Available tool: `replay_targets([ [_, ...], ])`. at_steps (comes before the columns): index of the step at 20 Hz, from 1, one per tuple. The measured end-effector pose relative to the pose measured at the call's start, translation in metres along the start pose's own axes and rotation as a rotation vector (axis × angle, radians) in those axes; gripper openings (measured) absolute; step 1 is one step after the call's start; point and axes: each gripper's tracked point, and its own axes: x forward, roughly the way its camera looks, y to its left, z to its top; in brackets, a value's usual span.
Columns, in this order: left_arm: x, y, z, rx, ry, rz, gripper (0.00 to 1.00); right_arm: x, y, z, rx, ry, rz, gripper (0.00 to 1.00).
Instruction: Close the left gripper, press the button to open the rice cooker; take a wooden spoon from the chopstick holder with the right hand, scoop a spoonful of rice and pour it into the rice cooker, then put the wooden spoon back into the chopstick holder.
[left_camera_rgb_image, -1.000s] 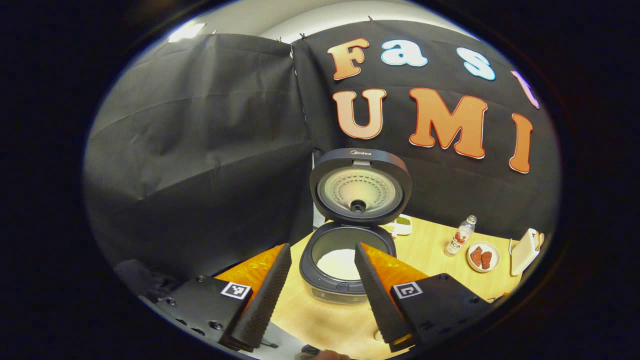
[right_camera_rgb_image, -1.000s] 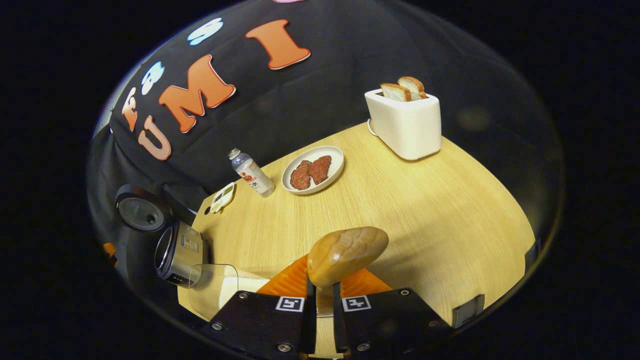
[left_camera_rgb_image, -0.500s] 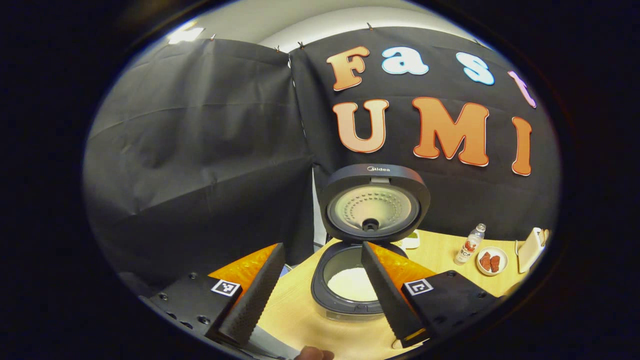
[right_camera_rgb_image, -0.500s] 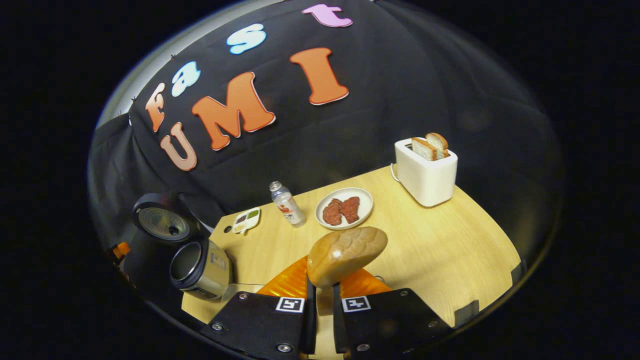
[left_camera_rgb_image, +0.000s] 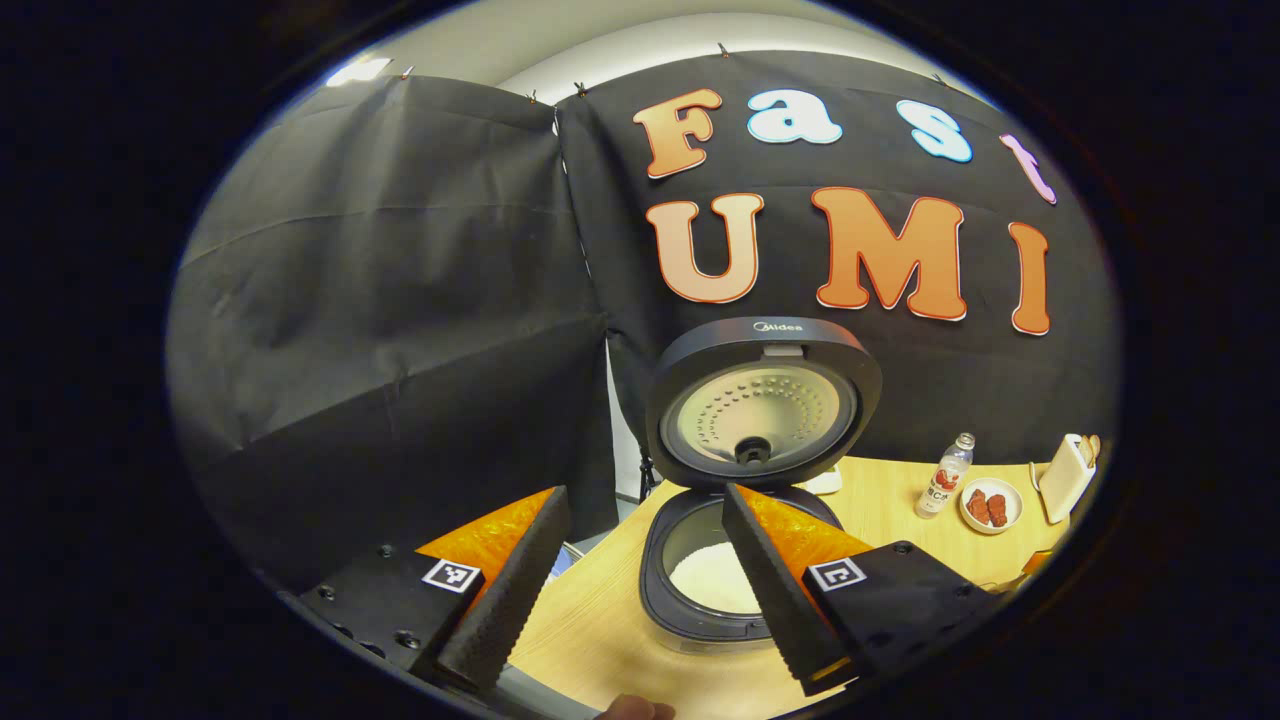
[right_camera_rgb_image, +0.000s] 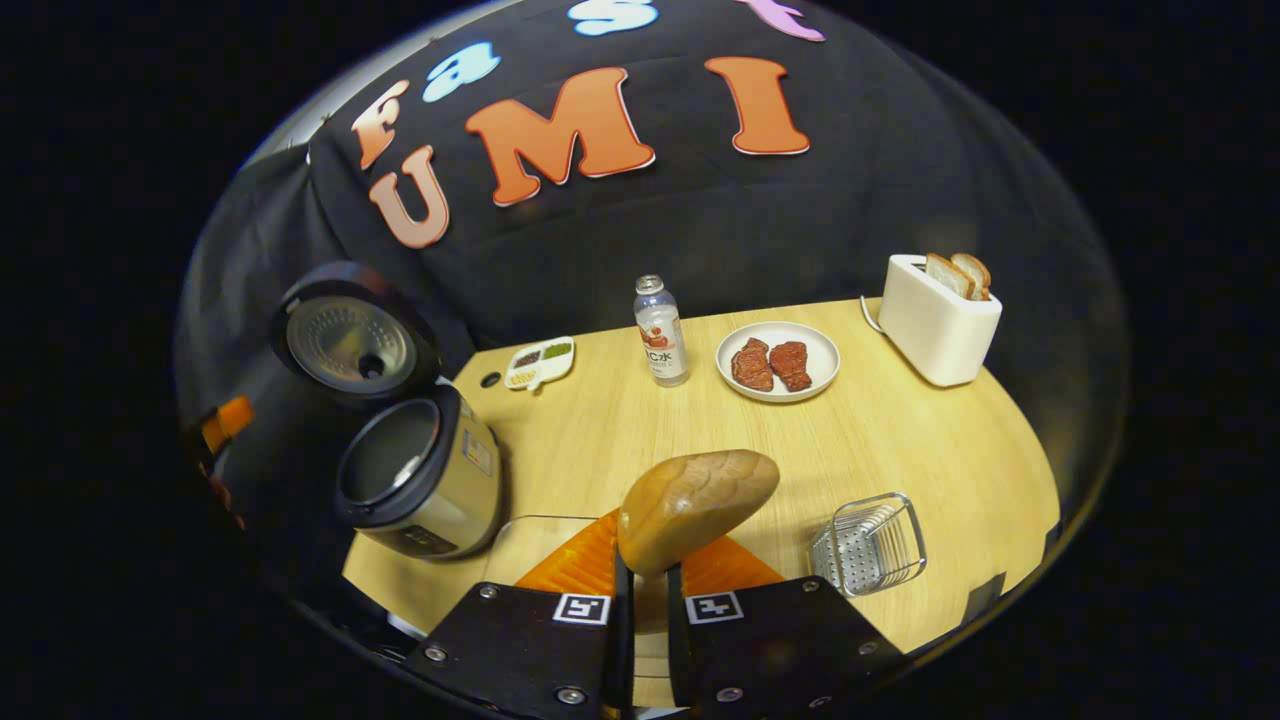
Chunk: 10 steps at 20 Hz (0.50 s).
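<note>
right tongs (right_camera_rgb_image: 642, 590) gripping wooden spoon (right_camera_rgb_image: 695, 506), chopstick holder (right_camera_rgb_image: 868, 545) beside

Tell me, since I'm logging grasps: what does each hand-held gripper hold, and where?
Right hand-held gripper: wooden spoon, gripped on the handle just below its bowl. Left hand-held gripper: open, nothing.

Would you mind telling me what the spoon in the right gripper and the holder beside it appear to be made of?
The spoon looks like smooth, lightly glossy wood: brown, with visible grain. The chopstick holder seems to be shiny metal wire, judging by its thin silvery bars, with a perforated floor.

Tongs (left_camera_rgb_image: 640, 560): black bodies, square coded tags, silver screws, ribbed inner faces.
</note>
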Motion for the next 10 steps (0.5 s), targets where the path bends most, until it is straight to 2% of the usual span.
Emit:
replay_targets([
  [3, 0.005, 0.013, -0.006, 0.033, 0.003, -0.005, 1.0, 0.016, -0.01, -0.001, -0.119, -0.04, -0.118, 0.13],
  [10, 0.015, 0.036, -0.027, 0.072, 0.048, -0.001, 1.0, 0.042, -0.001, -0.019, -0.3, -0.087, -0.238, 0.11],
])
